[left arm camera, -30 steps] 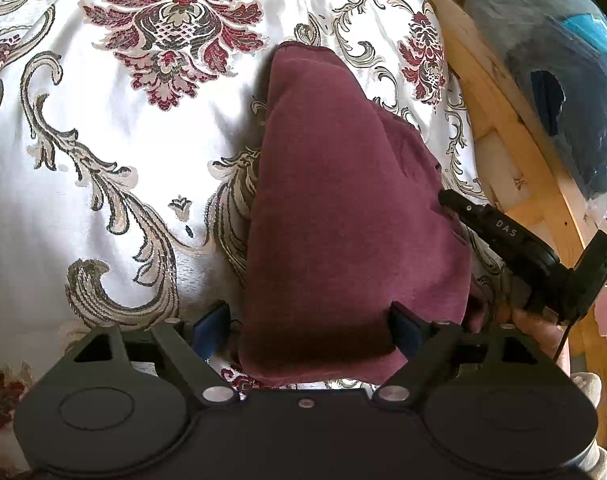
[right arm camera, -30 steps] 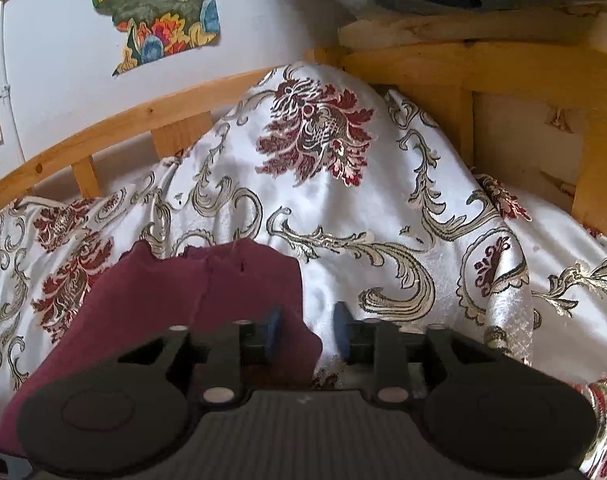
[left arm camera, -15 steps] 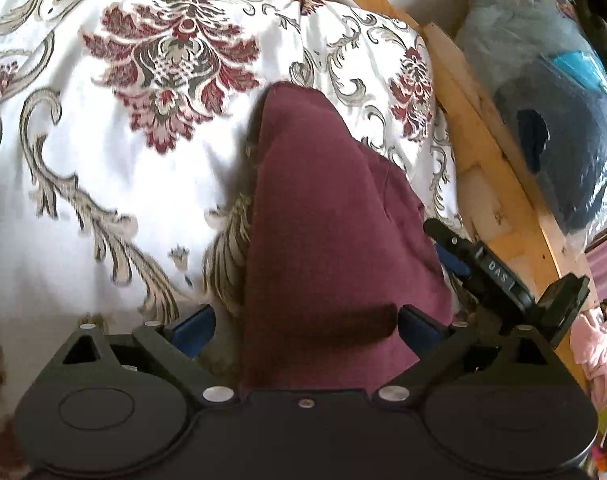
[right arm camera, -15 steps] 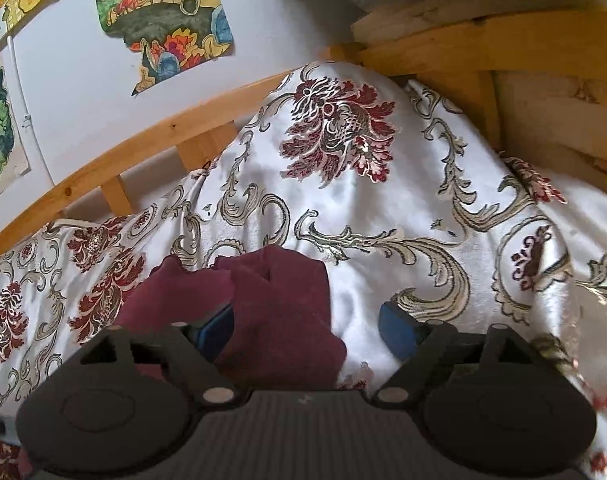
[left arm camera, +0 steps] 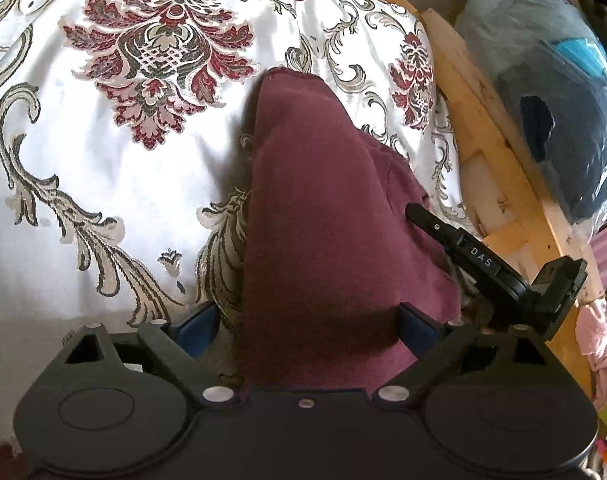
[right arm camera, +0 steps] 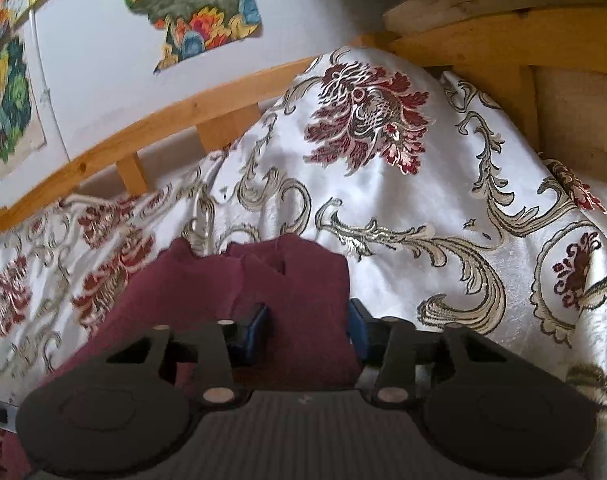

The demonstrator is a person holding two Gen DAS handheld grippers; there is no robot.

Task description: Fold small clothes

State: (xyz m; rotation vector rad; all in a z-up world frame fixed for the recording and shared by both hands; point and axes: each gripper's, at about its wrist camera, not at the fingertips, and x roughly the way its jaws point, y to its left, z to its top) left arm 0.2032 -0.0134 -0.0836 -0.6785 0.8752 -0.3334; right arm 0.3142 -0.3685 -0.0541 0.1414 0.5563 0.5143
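Note:
A folded maroon garment (left arm camera: 323, 232) lies on the white floral bedspread (left arm camera: 103, 160). My left gripper (left arm camera: 307, 326) is open, its blue pads set wide on either side of the garment's near end. In the right wrist view the same garment (right arm camera: 295, 280) lies under my right gripper (right arm camera: 307, 326), which is open with a fold of the cloth between its blue pads. The right gripper also shows in the left wrist view (left arm camera: 475, 260) at the garment's right edge.
A wooden bed frame (left arm camera: 483, 128) runs along the right of the bedspread, with a plastic-wrapped dark bundle (left arm camera: 555, 92) beyond it. In the right wrist view a wooden rail (right arm camera: 143, 132) and a wall with colourful pictures (right arm camera: 199, 4) stand behind the bed.
My right gripper opened wide from nearly shut, then narrowed partway around the cloth. My left gripper stayed open over the garment's near end and both views shifted slightly.

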